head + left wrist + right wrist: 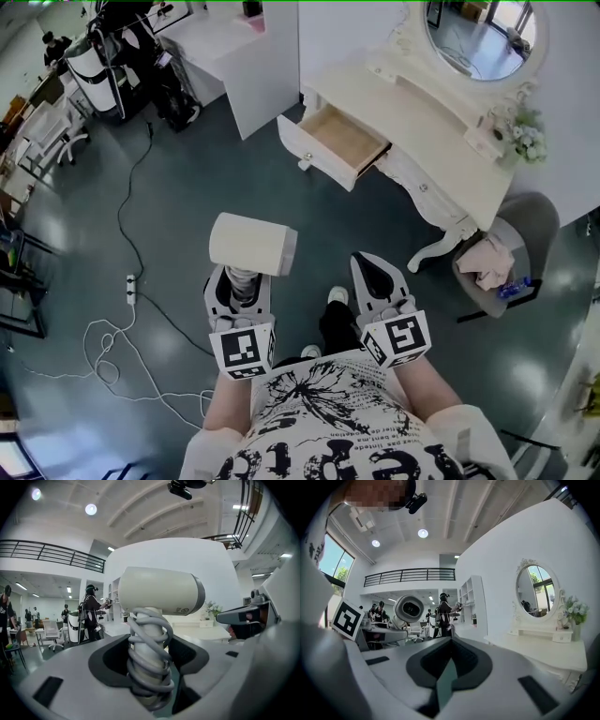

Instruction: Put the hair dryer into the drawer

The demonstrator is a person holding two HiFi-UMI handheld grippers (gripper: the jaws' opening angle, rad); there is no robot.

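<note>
The left gripper (241, 281) is clamped on the hair dryer (251, 244), its jaws pinching the handle through the grey cord (147, 634) wound round it. The handle runs straight out along the gripper. The cream barrel sits crosswise just past the jaw tips, with its grey-ringed end turned towards the right gripper (373, 267). That second tool hangs beside it over the dark floor (169, 206), its jaws drawn together on nothing.

The drawer (333, 141) stands pulled out of the white dressing table (441, 141). It lies ahead of the loaded gripper and off to its right, well apart from it, with its open box bare inside and its front facing back towards the person. The empty right gripper looks somewhat the nearer of the two, but the load rides on the left.

So the carry will probably run forward and rightward. The barrel, now lying across the line of travel, likely needs turning so its long axis runs with the drawer's length. Lowered broadside, an end could catch the drawer's rim.
</note>
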